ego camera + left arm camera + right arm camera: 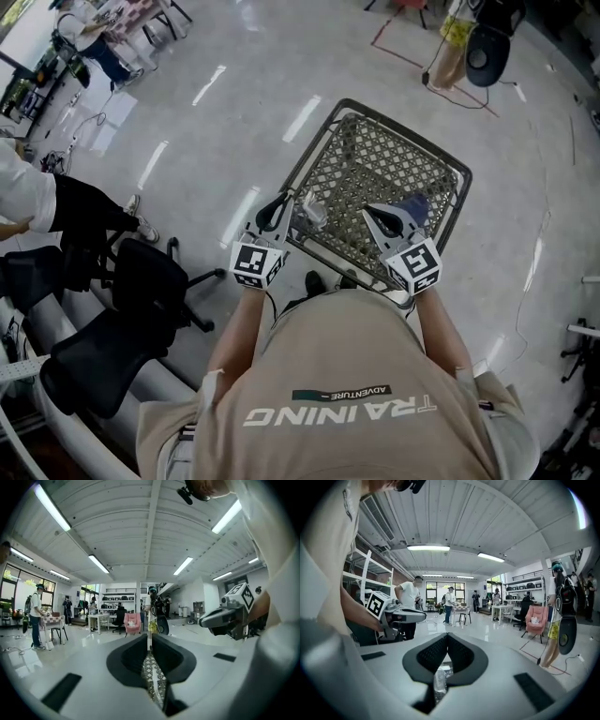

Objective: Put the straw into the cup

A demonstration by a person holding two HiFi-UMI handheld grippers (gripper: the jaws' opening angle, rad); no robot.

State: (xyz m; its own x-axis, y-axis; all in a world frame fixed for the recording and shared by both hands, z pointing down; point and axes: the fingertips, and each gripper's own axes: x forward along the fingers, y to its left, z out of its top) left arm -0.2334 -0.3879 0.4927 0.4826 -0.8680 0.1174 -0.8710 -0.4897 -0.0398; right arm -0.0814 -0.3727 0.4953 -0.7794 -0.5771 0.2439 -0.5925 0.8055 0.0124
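Right now gripping the straw [149, 629] in the left tool [149, 638], pinching the thin pale stem upright between pads drawn almost together. Holding it over the near left corner of the metal mesh bench [448, 171]. Looking down in the head view on the cup [312, 214], a clear plastic one standing on the mesh near the bench's near edge, between the two tools and closer to the left one. Catching it also low in the right gripper view, under the jaws rather than between them. Carrying nothing in the right tool [447, 637], pressing its tips together on empty air. Pointing both tools away from the body and roughly level, side by side over the near half of the bench, each turning its marker cube toward the wearer. Hovering the right tool over a dark blue object [415, 206] lying on the mesh; failing to make out what that is. Standing on a glossy pale floor [234, 103] mirroring the ceiling lights. Sharing the room with black office chairs [141, 281] at the left of the head view, a person in a white shirt [23, 192] beside them, and a pink armchair [132, 623] far off by white tables in the left gripper view. Facing a figure in a helmet and yellow shorts [558, 616] standing well beyond the bench.
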